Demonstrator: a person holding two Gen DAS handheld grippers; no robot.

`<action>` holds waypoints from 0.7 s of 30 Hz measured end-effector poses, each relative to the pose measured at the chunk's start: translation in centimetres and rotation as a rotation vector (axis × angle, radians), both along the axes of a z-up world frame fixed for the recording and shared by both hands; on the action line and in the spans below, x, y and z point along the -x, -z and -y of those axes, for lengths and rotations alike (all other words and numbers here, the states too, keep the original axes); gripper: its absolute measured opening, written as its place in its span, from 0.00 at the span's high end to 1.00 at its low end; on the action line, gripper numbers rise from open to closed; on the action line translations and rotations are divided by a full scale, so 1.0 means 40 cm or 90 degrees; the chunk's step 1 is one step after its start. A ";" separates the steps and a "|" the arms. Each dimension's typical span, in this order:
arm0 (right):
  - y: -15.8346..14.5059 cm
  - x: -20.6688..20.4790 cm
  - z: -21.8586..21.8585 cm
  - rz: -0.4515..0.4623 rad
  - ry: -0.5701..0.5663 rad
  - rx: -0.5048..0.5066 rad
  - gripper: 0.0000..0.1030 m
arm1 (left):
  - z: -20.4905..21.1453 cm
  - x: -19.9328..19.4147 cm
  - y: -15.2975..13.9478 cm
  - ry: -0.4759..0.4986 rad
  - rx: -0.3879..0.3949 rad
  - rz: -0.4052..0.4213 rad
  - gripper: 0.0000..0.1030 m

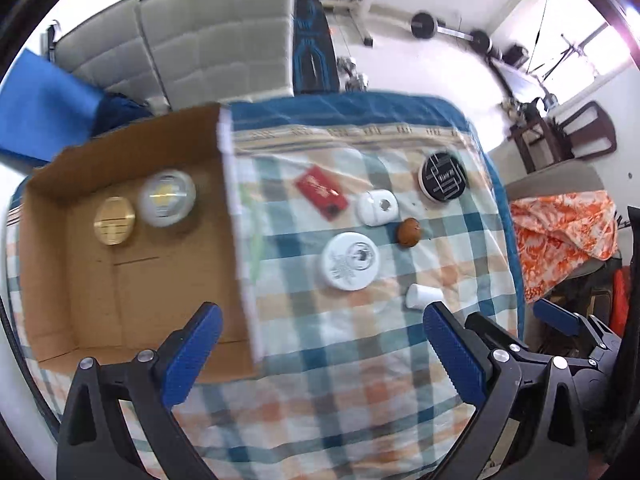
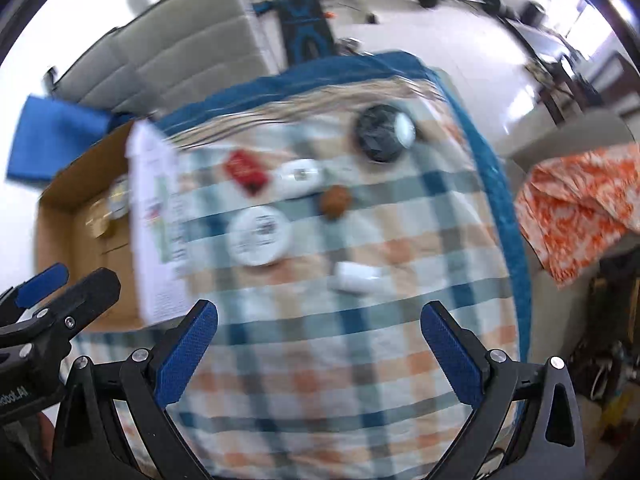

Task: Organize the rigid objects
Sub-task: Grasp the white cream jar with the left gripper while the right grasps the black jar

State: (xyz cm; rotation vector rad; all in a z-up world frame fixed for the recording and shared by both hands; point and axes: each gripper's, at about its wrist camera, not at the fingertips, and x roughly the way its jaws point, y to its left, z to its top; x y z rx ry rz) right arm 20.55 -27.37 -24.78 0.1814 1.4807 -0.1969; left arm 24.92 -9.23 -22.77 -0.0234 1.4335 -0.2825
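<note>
An open cardboard box stands at the left on the checked cloth; inside lie a gold disc and a clear round lid. On the cloth lie a red flat case, a white rounded case, a brown ball, a white round tin, a black round tin and a small white cup on its side. My left gripper is open and empty over the box's near right corner. My right gripper is open and empty above the cloth, short of the white cup.
The checked cloth covers a table with a blue border. A grey padded sofa stands behind. An orange patterned cloth lies at the right. Gym weights lie on the floor beyond. The right gripper's fingers show at the left view's right edge.
</note>
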 end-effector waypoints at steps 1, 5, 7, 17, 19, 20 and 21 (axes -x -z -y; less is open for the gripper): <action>0.019 -0.007 0.030 -0.007 0.010 -0.002 0.00 | 0.027 -0.014 0.022 0.003 -0.002 -0.007 0.00; 0.096 -0.027 0.118 -0.029 0.030 0.002 0.00 | 0.103 -0.055 0.119 0.010 -0.030 -0.034 0.00; 0.146 -0.035 0.159 -0.043 0.041 -0.009 0.00 | 0.124 -0.072 0.173 0.009 -0.043 -0.054 0.00; 0.338 -0.062 0.223 -0.068 0.069 -0.047 0.00 | 0.185 -0.113 0.421 0.028 -0.118 -0.150 0.06; 0.363 -0.071 0.226 -0.076 0.070 -0.048 0.00 | 0.188 -0.114 0.456 0.035 -0.135 -0.161 0.35; 0.371 -0.075 0.227 -0.078 0.069 -0.051 0.00 | 0.188 -0.113 0.463 0.036 -0.130 -0.164 0.36; 0.377 -0.079 0.228 -0.080 0.068 -0.053 0.00 | 0.189 -0.113 0.459 0.036 -0.133 -0.155 0.36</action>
